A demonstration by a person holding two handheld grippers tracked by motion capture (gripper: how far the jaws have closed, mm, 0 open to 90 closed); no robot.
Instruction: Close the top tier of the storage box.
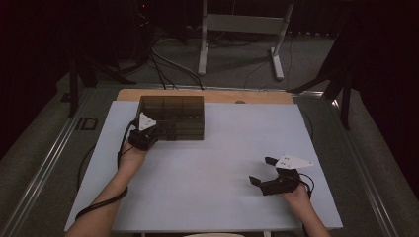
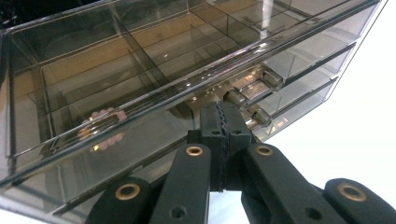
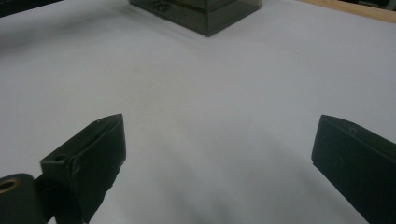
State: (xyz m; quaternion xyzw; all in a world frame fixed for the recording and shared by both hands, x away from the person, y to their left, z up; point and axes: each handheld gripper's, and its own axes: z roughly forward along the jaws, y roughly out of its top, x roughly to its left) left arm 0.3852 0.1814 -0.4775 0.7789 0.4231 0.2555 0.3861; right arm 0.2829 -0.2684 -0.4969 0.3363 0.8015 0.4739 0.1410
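A smoky clear drawer box [image 1: 184,109] stands at the back left of the white table top [image 1: 212,168]. My left gripper [image 1: 159,132] is against its front face, at the left end. In the left gripper view the jaws of this gripper [image 2: 224,116] are shut pad to pad, their tips just short of the small clear drawer handles [image 2: 237,98], and I see nothing between the pads. A ring of pale pink beads [image 2: 100,129] lies inside the box [image 2: 140,70]. My right gripper [image 1: 260,171] rests open on the table at the front right, its jaws [image 3: 215,135] wide apart over bare surface.
A wooden strip [image 1: 257,97] runs behind the white top. Beyond it on the floor are cables [image 1: 163,69] and the white legs of a stand [image 1: 276,61]. The box's corner [image 3: 205,16] lies far ahead of the right gripper. Metal rails [image 1: 44,163] flank the table.
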